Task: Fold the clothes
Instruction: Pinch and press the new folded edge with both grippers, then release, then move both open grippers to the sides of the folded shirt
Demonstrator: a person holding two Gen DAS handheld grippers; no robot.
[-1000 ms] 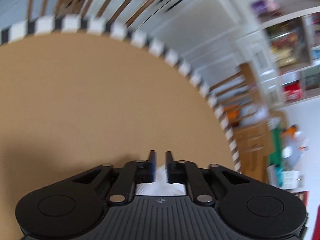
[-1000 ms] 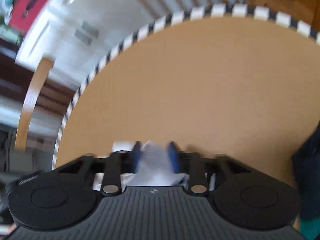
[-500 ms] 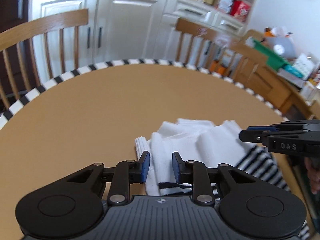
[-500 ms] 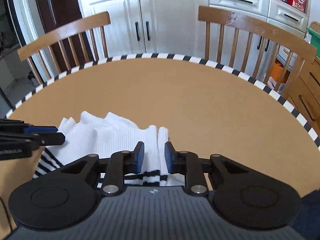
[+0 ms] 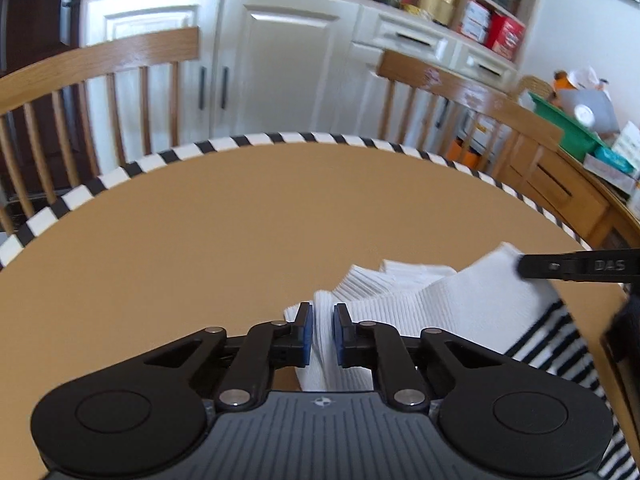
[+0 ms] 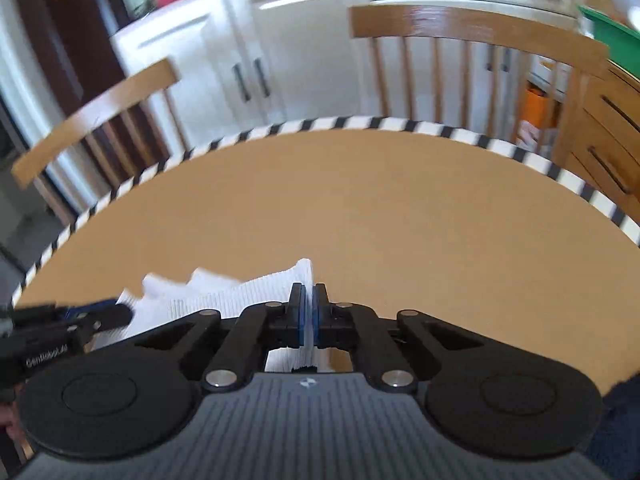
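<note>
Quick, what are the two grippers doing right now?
Left gripper: jaws closing, white sock between them.
Right gripper: closed on the white sock's other end.

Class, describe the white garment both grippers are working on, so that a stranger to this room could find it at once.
Start at the round tan table with the black-and-white checked rim, in front of two wooden chairs. Near its front edge lies a bunched white ribbed garment, pinched at one end by the right gripper while the left gripper closes on the other. It lies on a black-and-white striped cloth; the garment itself is mostly plain white.
</note>
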